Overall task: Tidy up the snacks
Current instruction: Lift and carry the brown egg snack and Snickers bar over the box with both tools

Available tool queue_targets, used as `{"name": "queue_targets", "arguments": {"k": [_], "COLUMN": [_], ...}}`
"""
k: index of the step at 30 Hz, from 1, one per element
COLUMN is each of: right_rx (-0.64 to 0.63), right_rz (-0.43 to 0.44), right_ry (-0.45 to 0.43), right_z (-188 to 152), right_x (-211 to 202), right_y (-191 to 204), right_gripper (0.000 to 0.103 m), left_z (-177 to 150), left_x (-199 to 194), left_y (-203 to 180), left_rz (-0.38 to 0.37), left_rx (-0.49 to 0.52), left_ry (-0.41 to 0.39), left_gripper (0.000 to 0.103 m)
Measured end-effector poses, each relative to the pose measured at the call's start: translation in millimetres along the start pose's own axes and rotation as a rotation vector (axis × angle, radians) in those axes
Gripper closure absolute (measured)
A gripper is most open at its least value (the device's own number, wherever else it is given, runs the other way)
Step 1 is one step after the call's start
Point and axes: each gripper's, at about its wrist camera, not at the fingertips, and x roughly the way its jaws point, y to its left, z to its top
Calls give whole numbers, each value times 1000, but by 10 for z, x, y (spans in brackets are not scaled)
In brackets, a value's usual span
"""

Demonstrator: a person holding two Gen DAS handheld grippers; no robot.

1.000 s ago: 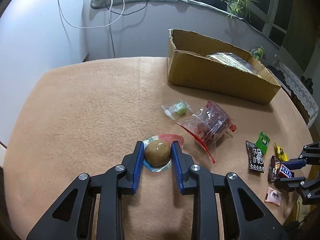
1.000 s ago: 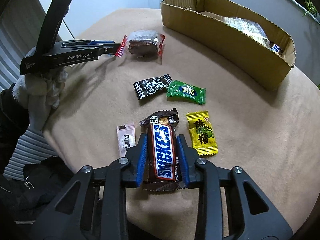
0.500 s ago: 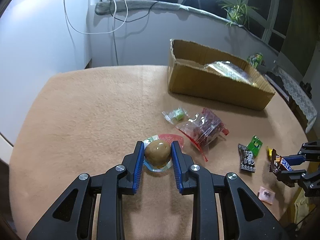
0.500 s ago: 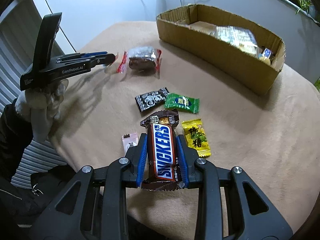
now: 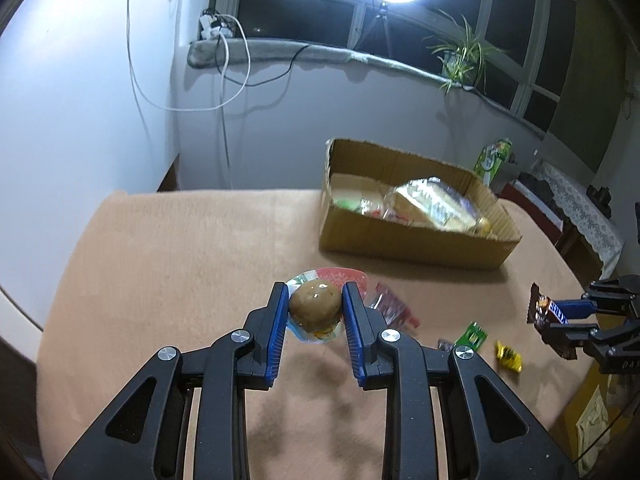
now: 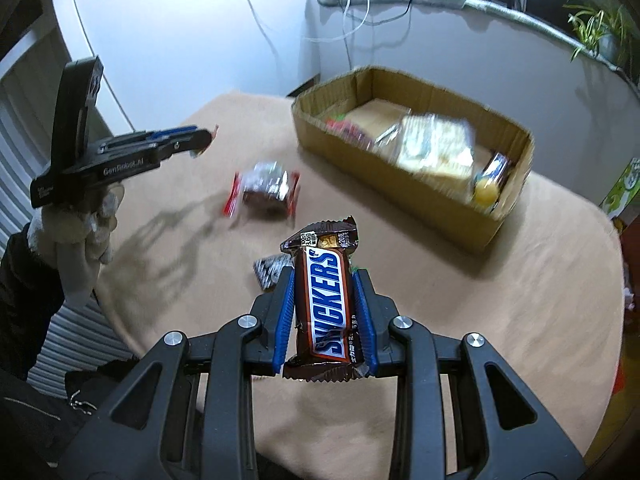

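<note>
My left gripper (image 5: 315, 294) is shut on a packaged brown egg (image 5: 315, 305), held above the tan table (image 5: 168, 264). My right gripper (image 6: 323, 280) is shut on a Snickers bar (image 6: 326, 300), also lifted off the table. The open cardboard box (image 5: 404, 242) with several snacks inside stands at the far side of the table; the right wrist view shows the box (image 6: 380, 168) ahead and to the right. The left gripper (image 6: 202, 136) appears at the left of the right wrist view, held by a gloved hand (image 6: 80, 232). The right gripper (image 5: 540, 314) shows at the right edge of the left wrist view.
A red-edged clear snack bag (image 6: 266, 190) lies on the table before the box. A green sweet (image 5: 474, 334), a yellow sweet (image 5: 508, 356) and a black sweet (image 6: 270, 272) lie near the front edge. A wall, cables, a ring light and a plant stand behind the table.
Both grippers have risen from the table with their snacks. The egg and the Snickers bar now hang in the air, and both views tilt up toward the box and the wall.
</note>
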Motion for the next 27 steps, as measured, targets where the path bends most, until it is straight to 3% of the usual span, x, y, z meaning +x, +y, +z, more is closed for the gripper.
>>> {"name": "queue_targets", "arguments": {"k": [13, 27], "right_rx": [60, 140], "right_rz": [-85, -149], "right_ry": [-127, -114], "right_z": [526, 839], "right_x": [-225, 34], "right_y": [-456, -1038], "right_gripper": [73, 73], "left_z": [491, 855], "left_x": [63, 509], "left_y": [-180, -350], "left_rz": [-32, -68], "left_rx": [8, 3], "left_ry": [-60, -48], "left_gripper": [77, 77]}}
